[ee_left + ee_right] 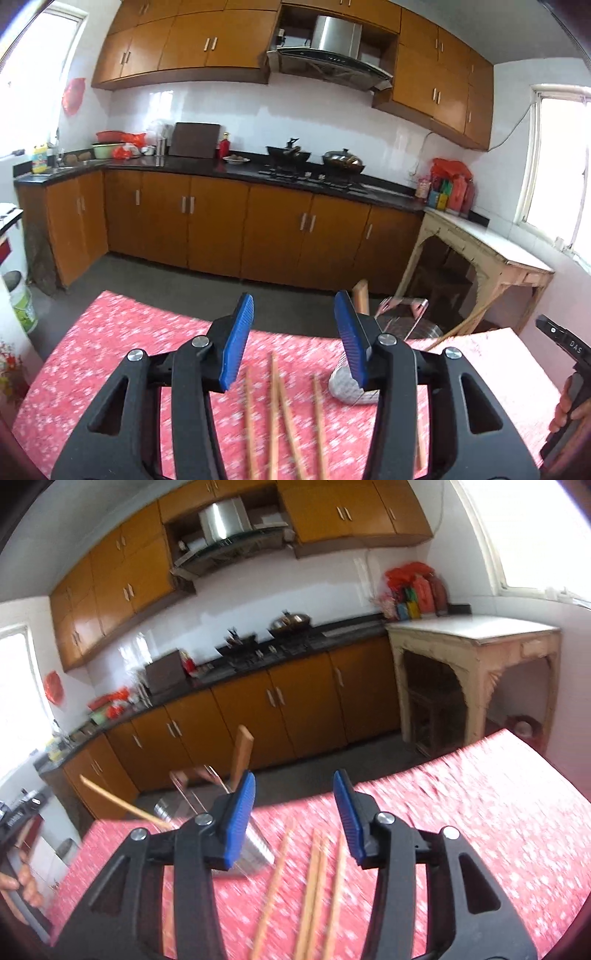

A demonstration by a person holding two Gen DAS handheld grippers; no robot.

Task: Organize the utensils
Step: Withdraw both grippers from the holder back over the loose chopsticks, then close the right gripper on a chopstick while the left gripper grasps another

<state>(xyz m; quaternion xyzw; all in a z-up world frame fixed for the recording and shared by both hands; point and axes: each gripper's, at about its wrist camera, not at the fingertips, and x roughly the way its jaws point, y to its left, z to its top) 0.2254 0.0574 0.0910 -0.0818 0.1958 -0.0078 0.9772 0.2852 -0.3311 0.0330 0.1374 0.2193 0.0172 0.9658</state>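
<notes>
Several wooden chopsticks (280, 413) lie loose on the red flowered tablecloth (110, 350), below and between the fingers of my left gripper (293, 339), which is open and empty above them. A metal utensil holder (351, 387) stands to its right with a chopstick (458, 326) and utensil handles sticking out. In the right wrist view the chopsticks (314, 886) lie under my right gripper (295, 819), open and empty. The holder (255, 849) stands just left of it, partly hidden by the left finger, with one chopstick (122, 805) leaning out to the left.
The tablecloth (480, 830) covers the table, whose far edge drops to a dark floor. Beyond are orange kitchen cabinets (221, 221), a stove with woks (317, 158) and a worn side table (480, 254). My other hand's gripper (565, 387) shows at the right edge.
</notes>
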